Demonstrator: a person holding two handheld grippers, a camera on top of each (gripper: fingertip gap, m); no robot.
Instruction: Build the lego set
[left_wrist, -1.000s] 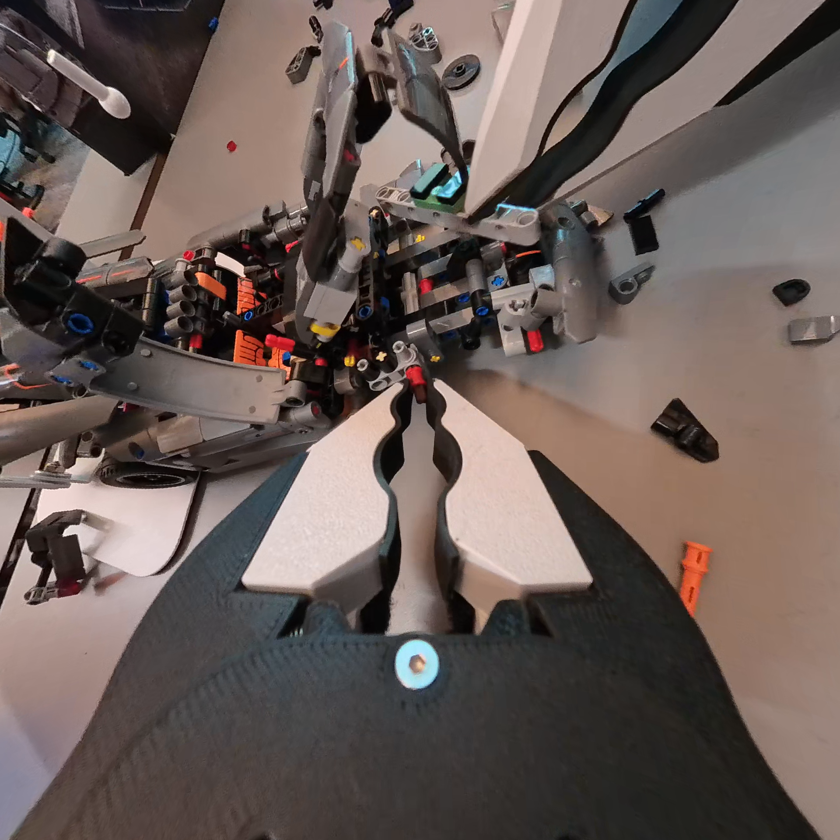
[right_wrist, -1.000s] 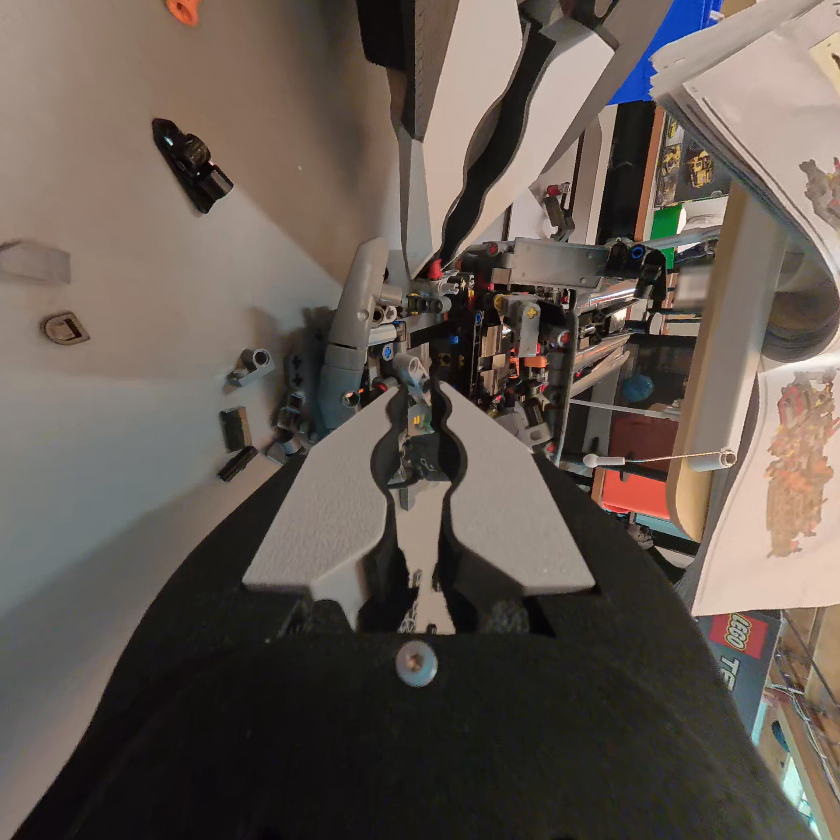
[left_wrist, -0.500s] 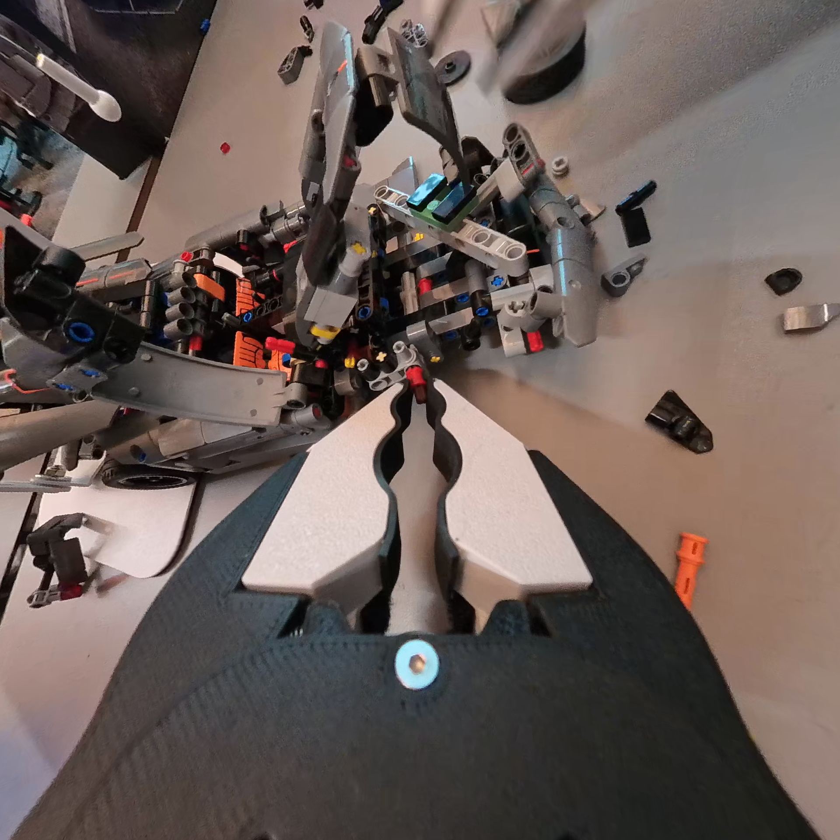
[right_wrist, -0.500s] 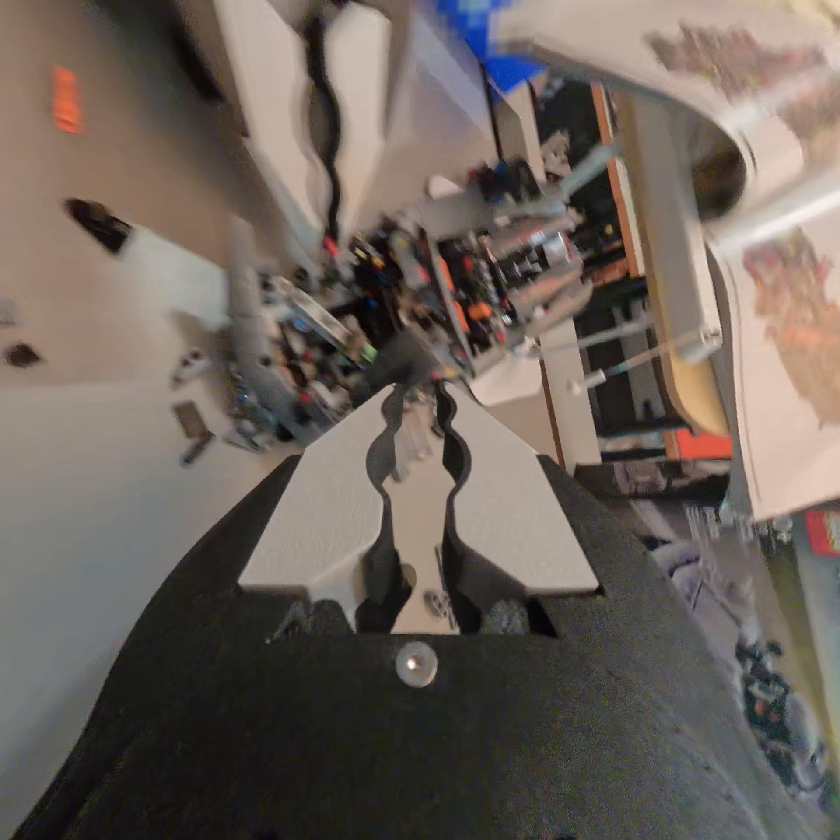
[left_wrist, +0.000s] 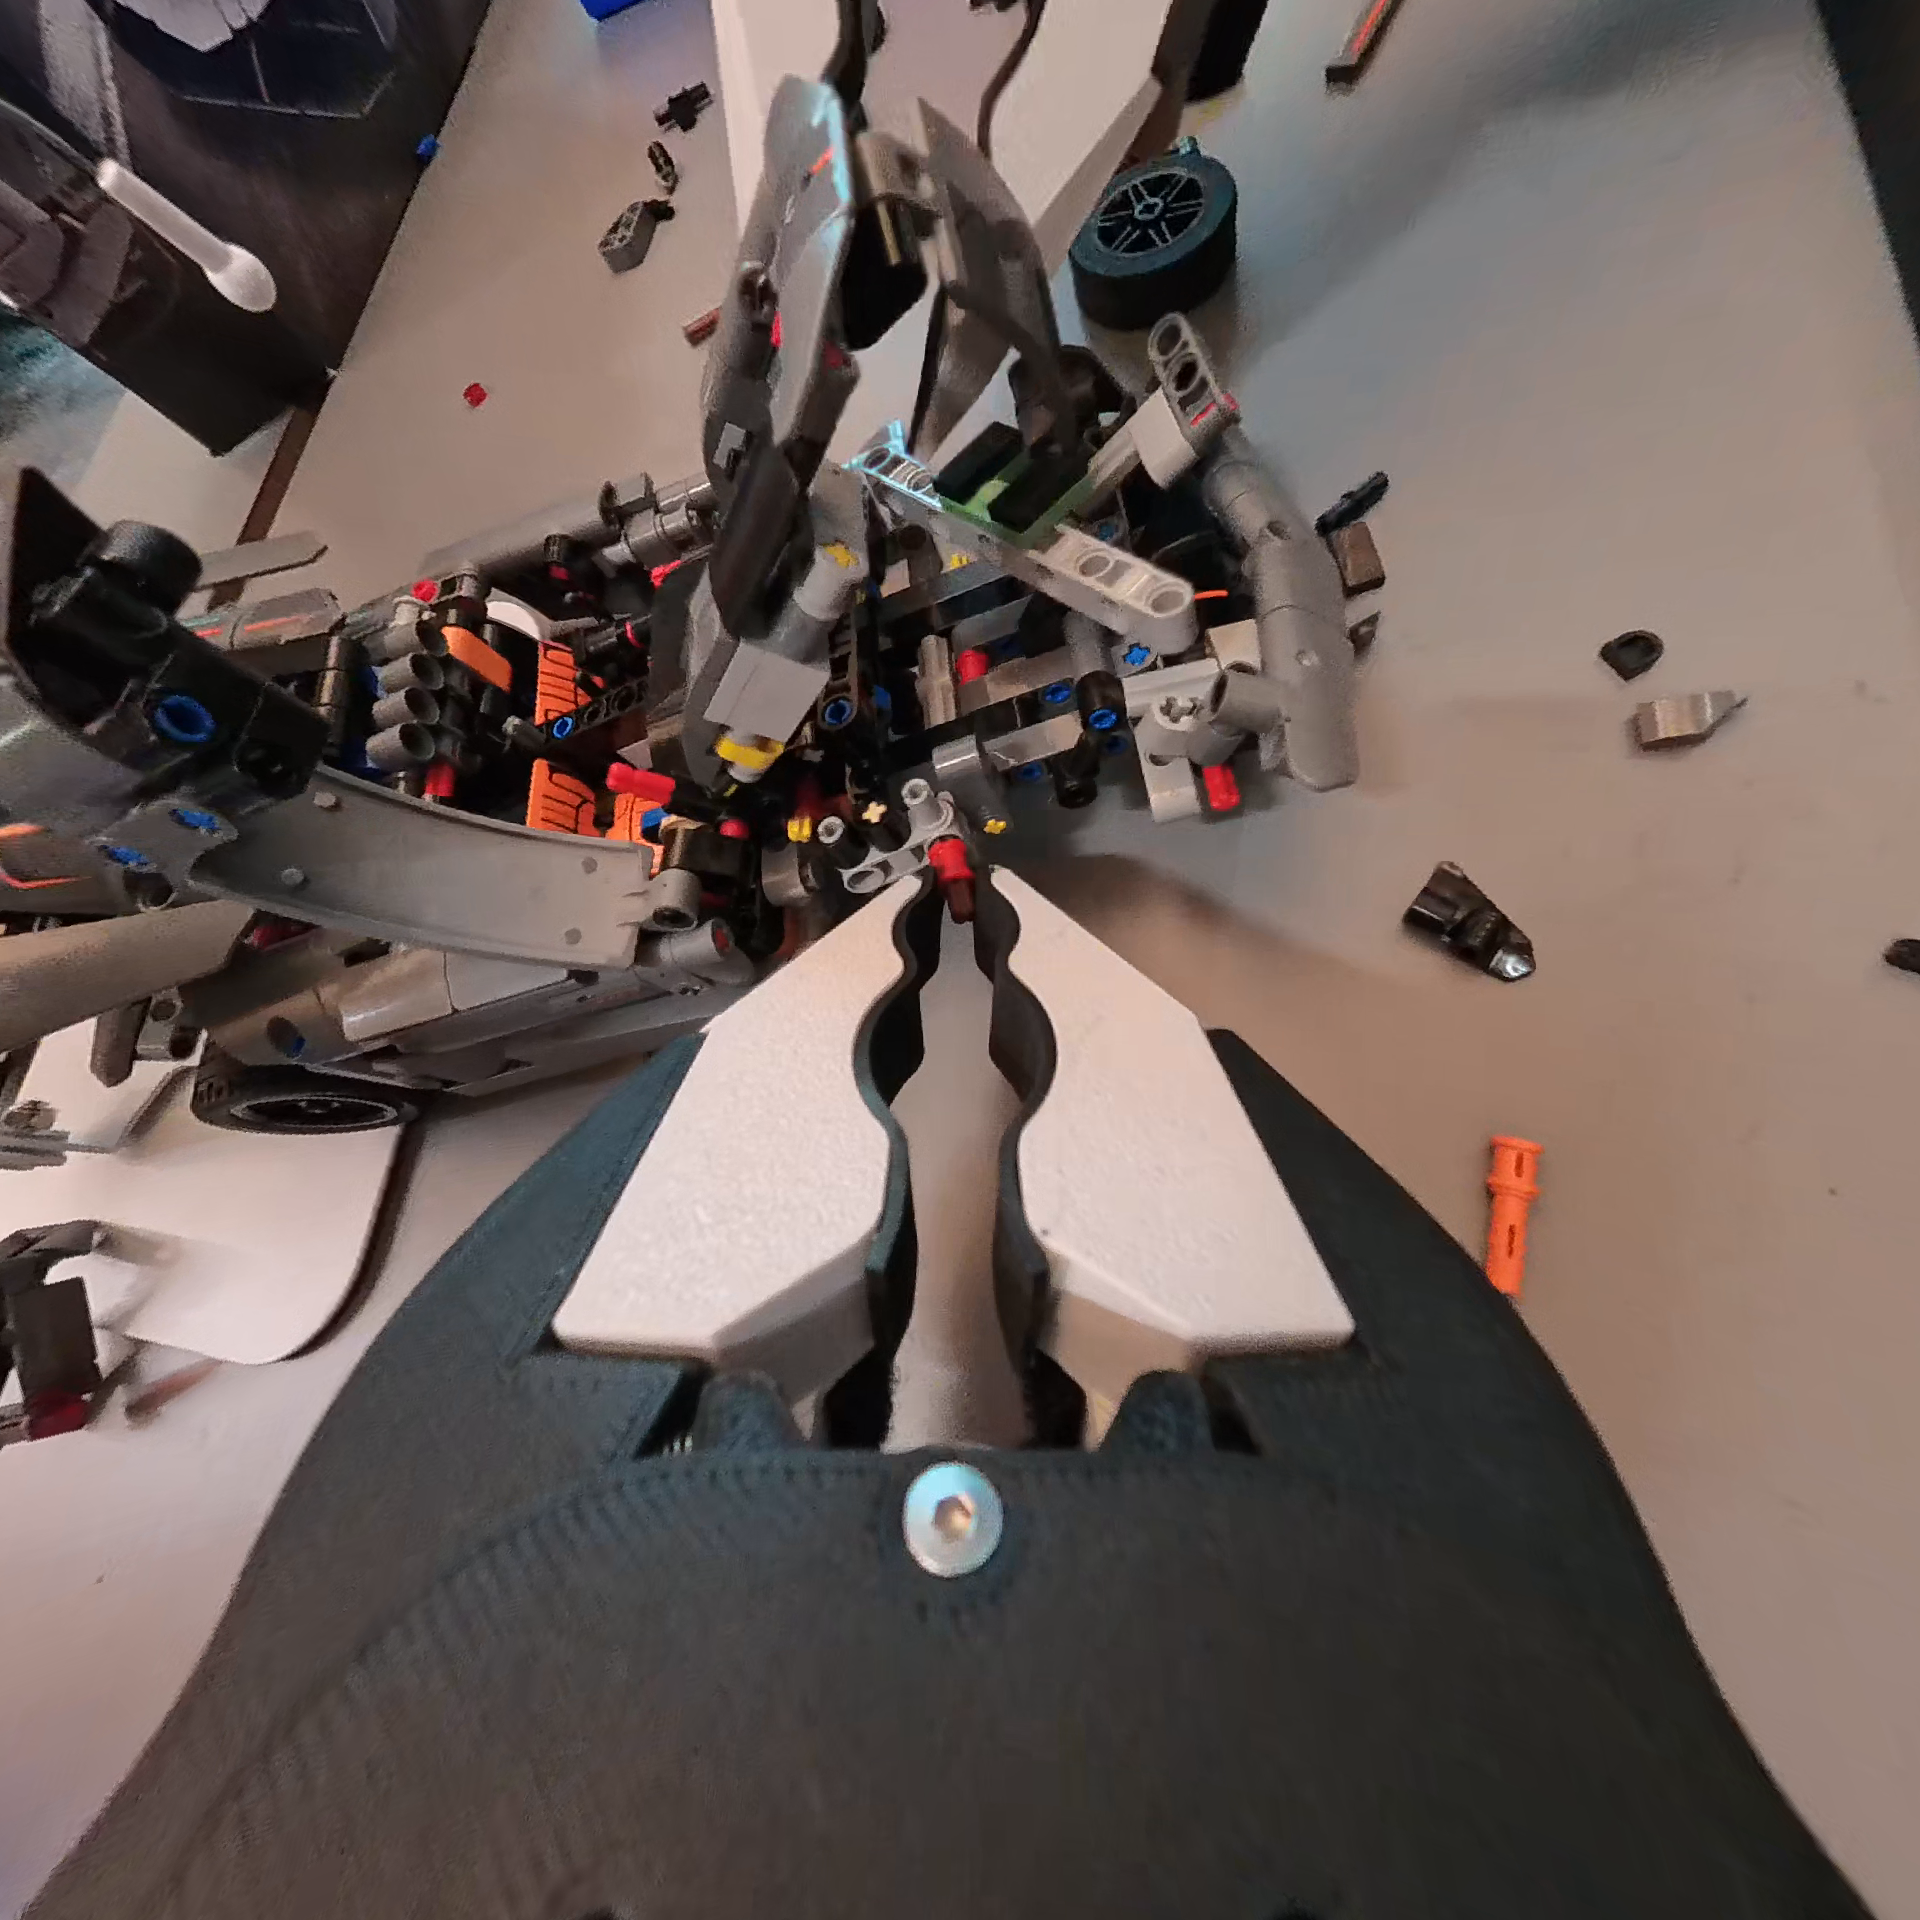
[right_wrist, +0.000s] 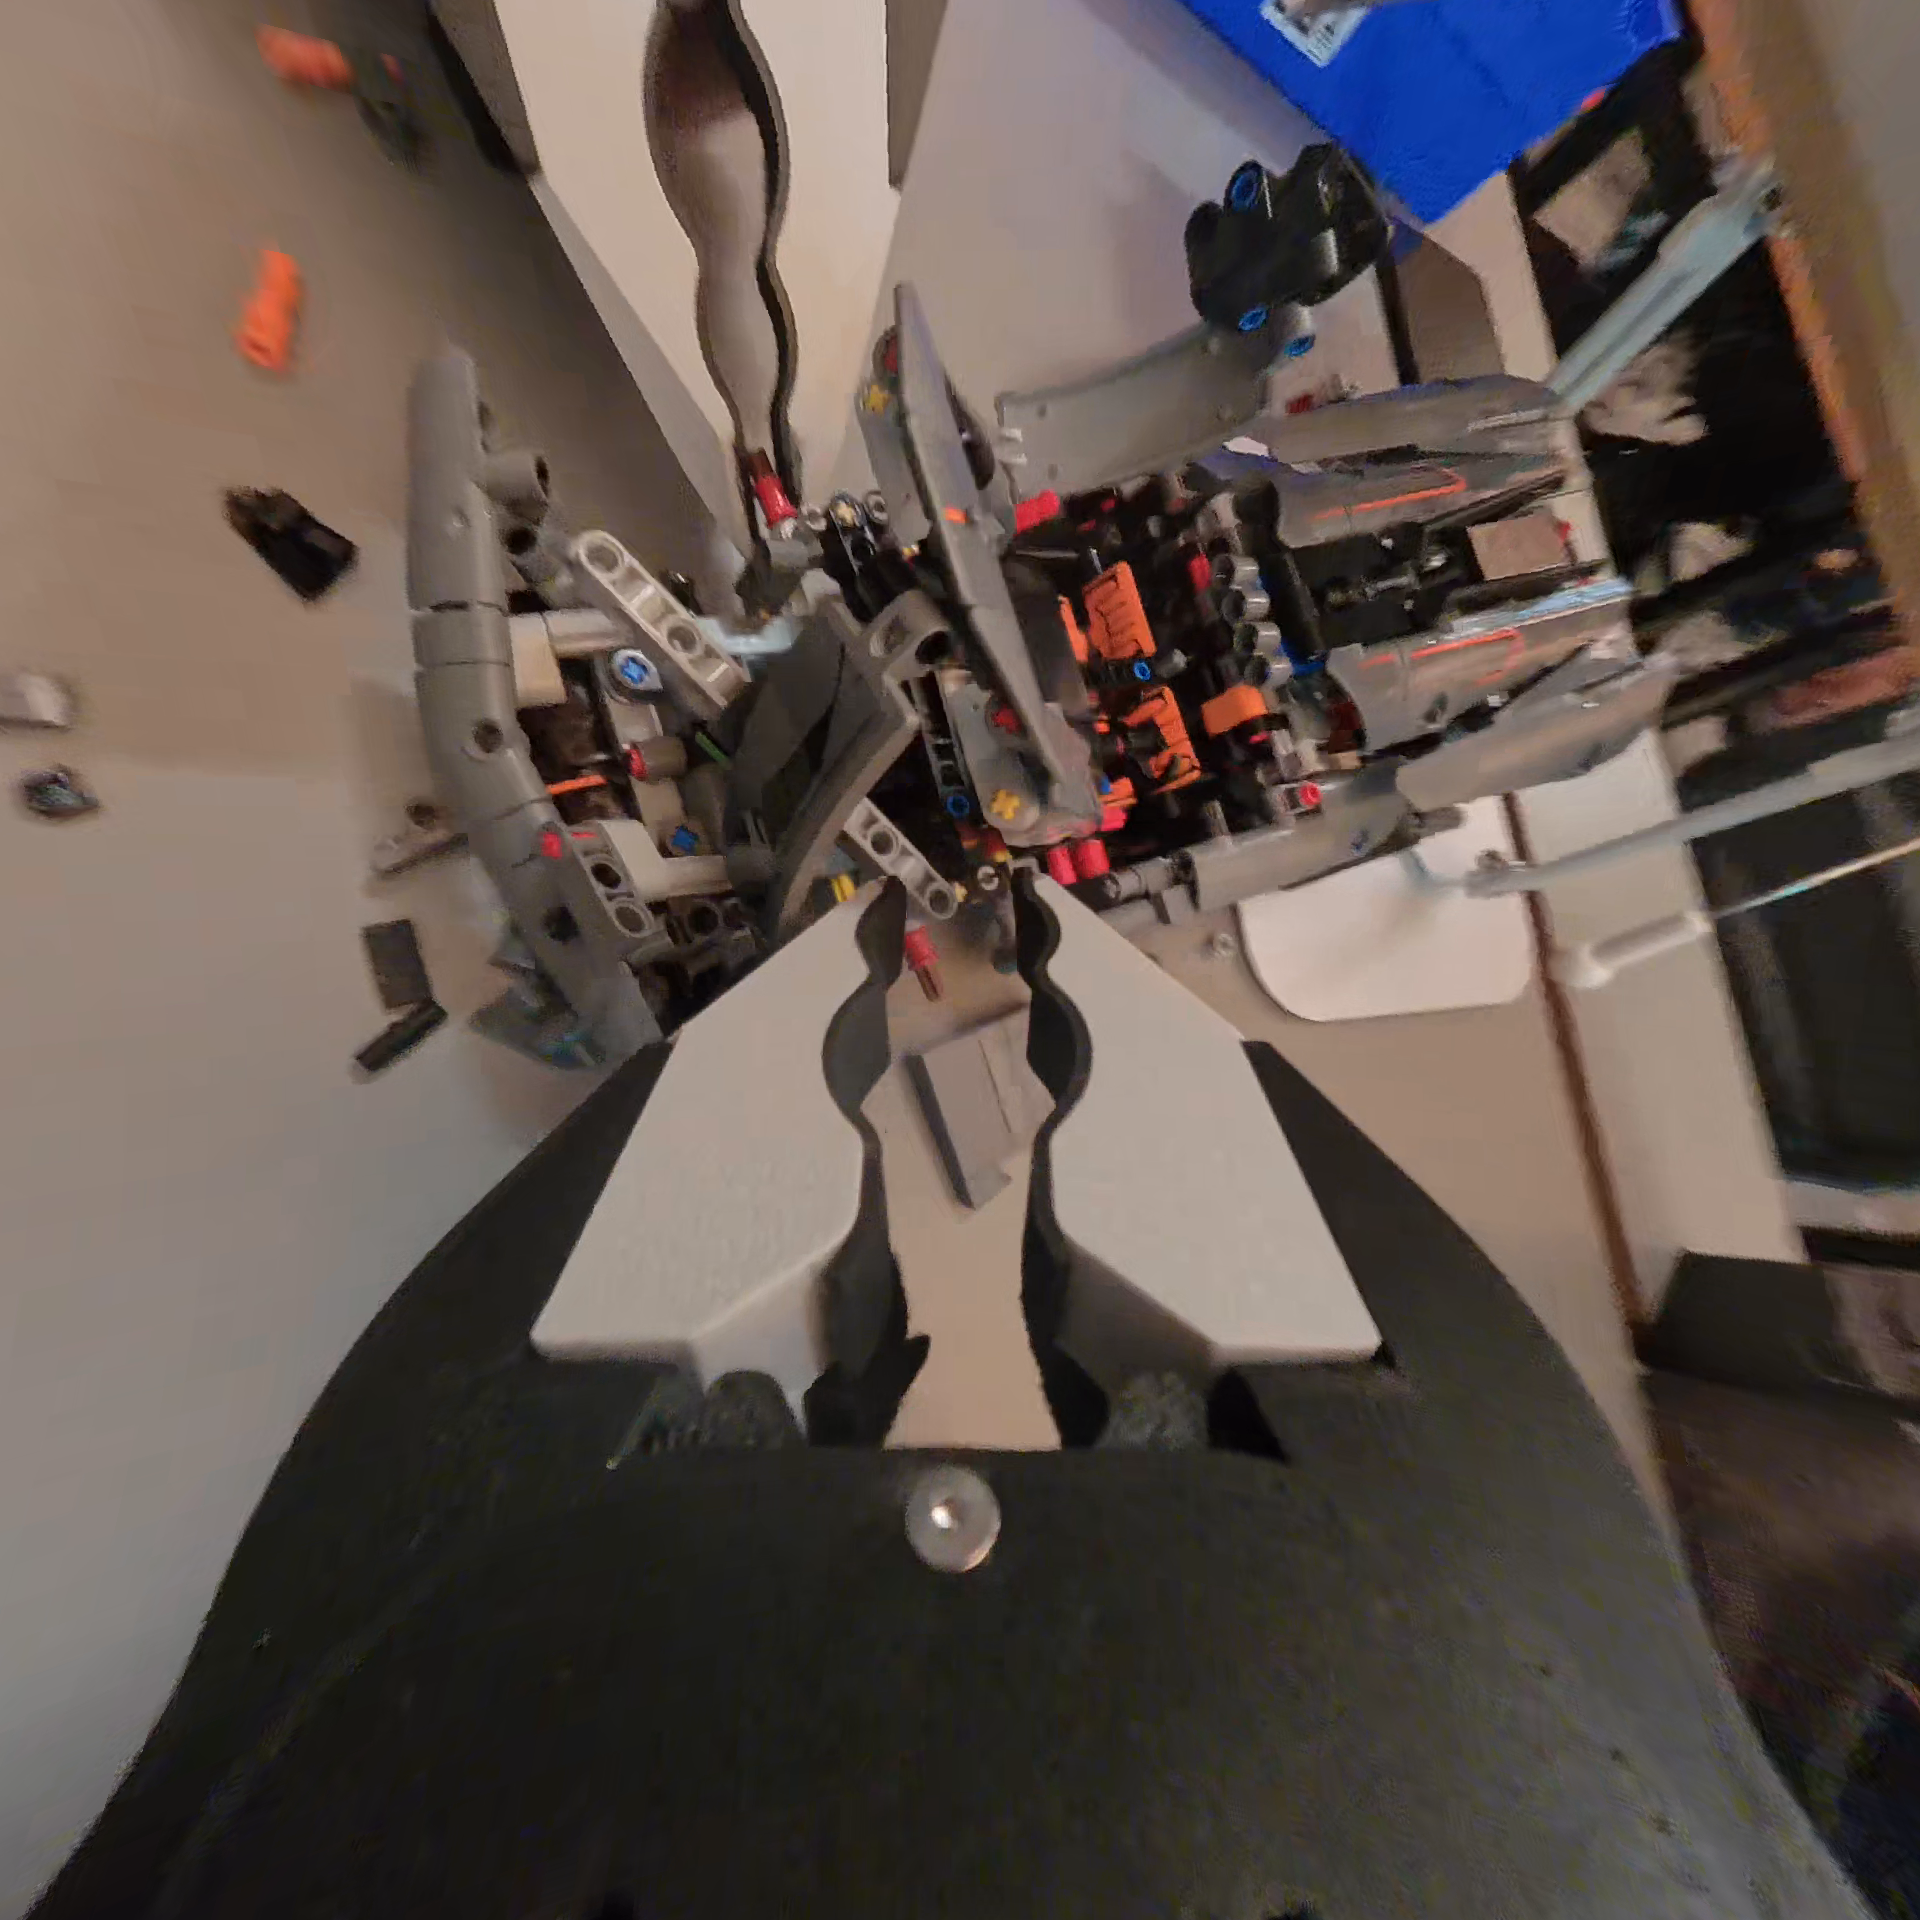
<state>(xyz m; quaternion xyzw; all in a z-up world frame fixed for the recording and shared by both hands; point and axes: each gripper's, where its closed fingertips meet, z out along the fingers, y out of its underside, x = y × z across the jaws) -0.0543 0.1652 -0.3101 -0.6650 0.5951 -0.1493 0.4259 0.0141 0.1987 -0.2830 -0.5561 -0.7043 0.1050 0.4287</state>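
The left gripper (left_wrist: 954, 902) has its two fingers pressed nearly together on a small red pin (left_wrist: 954, 871) that sticks out from the side of the car model (left_wrist: 790, 665). It seems to steady the model by this pin. The right gripper (right_wrist: 956, 914) has its fingers apart with nothing between them; its tips are just beside the other side of the model, where another red pin (right_wrist: 921, 958) stands out.

The model lies on the pale surface (left_wrist: 1558, 416), half built, with a grey panel (left_wrist: 800, 291) raised up and many open beams.

I judge the model rigid in its frame but fragile at the edges: panels and short pins can come off if they are pulled sideways. It looks rather heavy for one pin to carry, so a better hold is on a thick grey beam (left_wrist: 1101, 582) or the curved side piece (left_wrist: 1288, 623). Loose parts lie around, such as a wheel (left_wrist: 1153, 234) and an orange pin (left_wrist: 1509, 1210); these are light, hard and smooth, and could slip from the fingers.
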